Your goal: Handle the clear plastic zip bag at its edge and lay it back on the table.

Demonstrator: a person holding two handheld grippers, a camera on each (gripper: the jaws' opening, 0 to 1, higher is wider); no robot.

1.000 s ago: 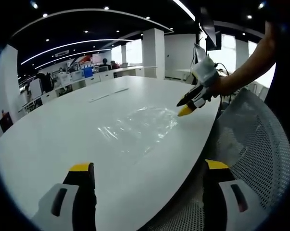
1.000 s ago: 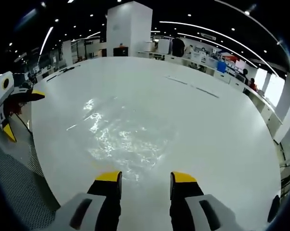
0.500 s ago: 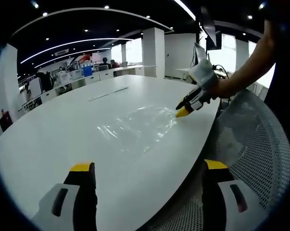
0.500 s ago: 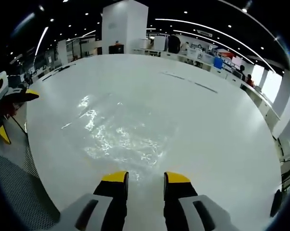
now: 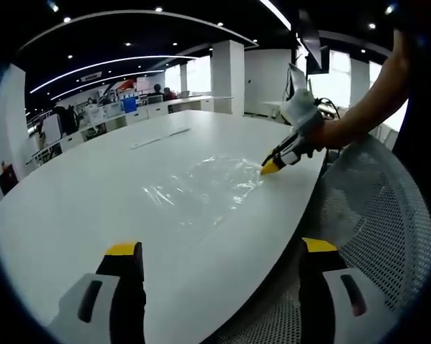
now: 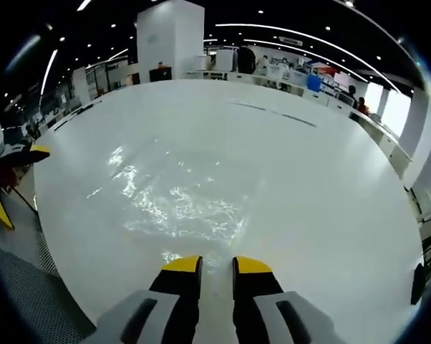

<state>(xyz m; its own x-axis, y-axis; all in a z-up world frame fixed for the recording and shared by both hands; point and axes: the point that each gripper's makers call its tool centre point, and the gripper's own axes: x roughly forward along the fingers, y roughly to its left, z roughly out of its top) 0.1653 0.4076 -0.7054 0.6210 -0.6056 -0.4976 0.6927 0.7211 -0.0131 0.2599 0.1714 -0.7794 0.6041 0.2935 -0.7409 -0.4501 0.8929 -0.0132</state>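
In the right gripper view the right gripper (image 6: 217, 264) sits low over the near edge of the table (image 6: 330, 186), its yellow-tipped jaws drawn nearly together with just a thin slit of white between them. Whether the bag's edge is caught in that slit, I cannot tell. The tips sit right at the near edge of the bag (image 6: 176, 197), a clear, crinkled plastic sheet lying flat and glinting on the smooth white top, close to the table's rounded near edge.

In the left gripper view the left gripper (image 5: 223, 249) hangs with its jaws spread wide, holding nothing, out past the table's curved rim. One jaw is over the white top, the other over the grey mesh chair back (image 5: 376, 215) beside it. The right gripper (image 5: 271, 166) shows here too, a person's hand (image 5: 323, 131) behind it, its yellow tip down at the bag's (image 5: 201, 186) corner by the table edge.

Beyond the bag the glossy top runs wide and open, with two thin strips (image 6: 273, 112) lying far across it. A white pillar (image 6: 169, 39) stands behind.
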